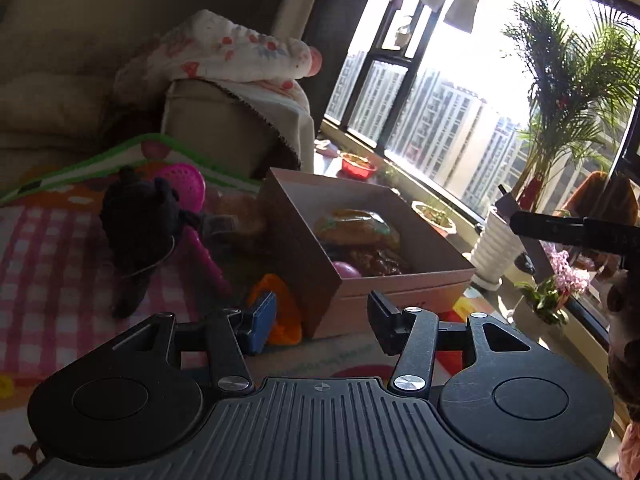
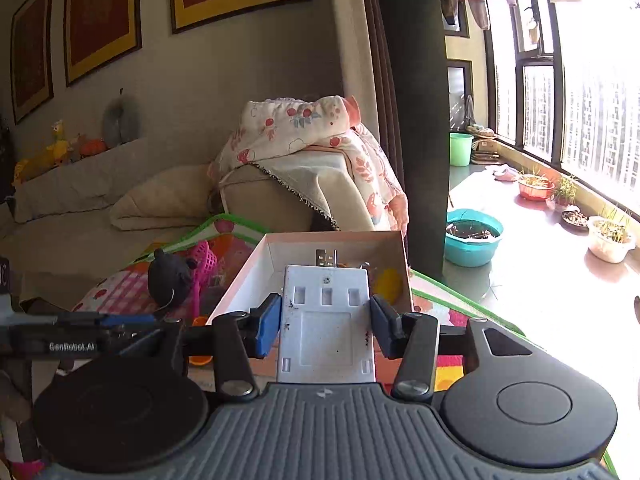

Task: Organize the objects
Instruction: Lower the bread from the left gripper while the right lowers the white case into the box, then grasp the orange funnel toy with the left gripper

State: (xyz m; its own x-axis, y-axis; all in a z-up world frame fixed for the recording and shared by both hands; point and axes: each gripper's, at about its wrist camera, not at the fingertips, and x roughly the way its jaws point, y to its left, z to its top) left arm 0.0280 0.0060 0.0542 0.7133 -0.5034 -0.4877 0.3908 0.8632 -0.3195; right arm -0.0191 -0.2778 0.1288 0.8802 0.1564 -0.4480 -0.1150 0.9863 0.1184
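Observation:
A pink cardboard box (image 1: 384, 280) stands on the play mat and holds several toys. My left gripper (image 1: 320, 320) is open and empty just in front of the box's near wall. My right gripper (image 2: 326, 320) is shut on a white USB hub (image 2: 326, 320) with its plug pointing forward. It holds the hub above the near end of the same box (image 2: 280, 248). A yellow toy (image 2: 387, 284) lies inside. A black plush toy (image 1: 140, 224) and a pink strainer (image 1: 188, 178) lie on the mat left of the box. An orange toy (image 1: 280, 304) sits by the box corner.
A colourful play mat (image 1: 48, 240) covers the floor. A sofa with a floral blanket (image 2: 304, 136) stands behind. A window ledge at the right carries plant pots (image 2: 612, 236), a teal basin (image 2: 472, 236) and a palm (image 1: 568, 92). The other gripper's arm (image 2: 60, 336) shows at the left.

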